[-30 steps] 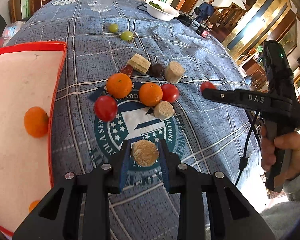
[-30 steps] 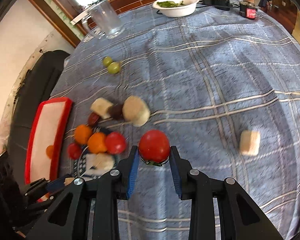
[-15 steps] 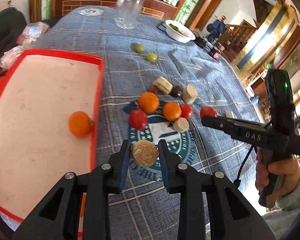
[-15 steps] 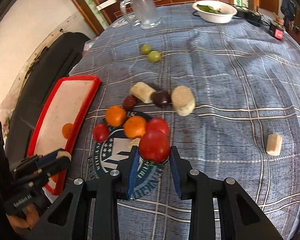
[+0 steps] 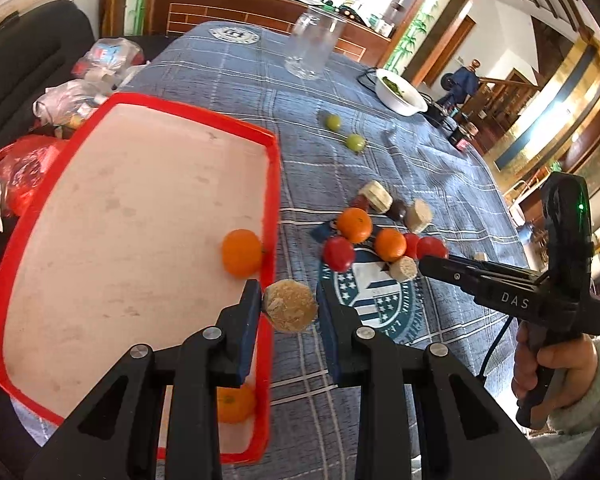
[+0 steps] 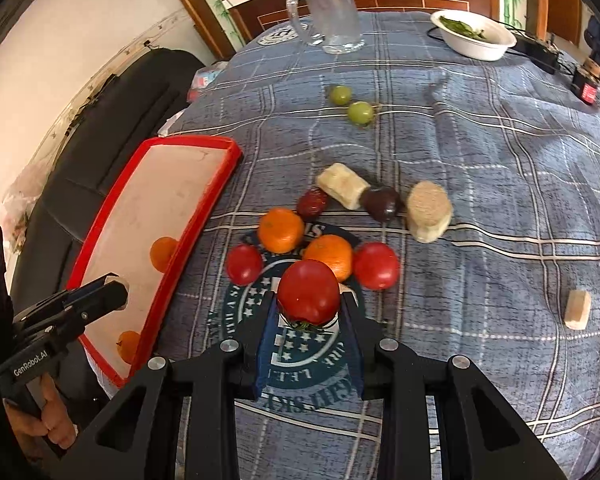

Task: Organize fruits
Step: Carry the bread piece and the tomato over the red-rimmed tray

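Left wrist view: the left gripper (image 5: 289,307) pinches a rough, crumbly tan round cake (image 5: 290,306) over the glossy red rim of the pale tray (image 5: 274,184). Right wrist view: the right gripper (image 6: 309,307) clamps a smooth red tomato (image 6: 308,291), stem end toward the camera, above the blue plaid tablecloth (image 6: 480,200) beside loose oranges (image 6: 281,229)

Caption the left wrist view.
Left claw carries a tan chunk over the red tray's rim.

Four oranges (image 6: 281,229); three tomatoes (image 6: 376,266); two grapes (image 6: 360,112); five beige chunks (image 6: 428,212).
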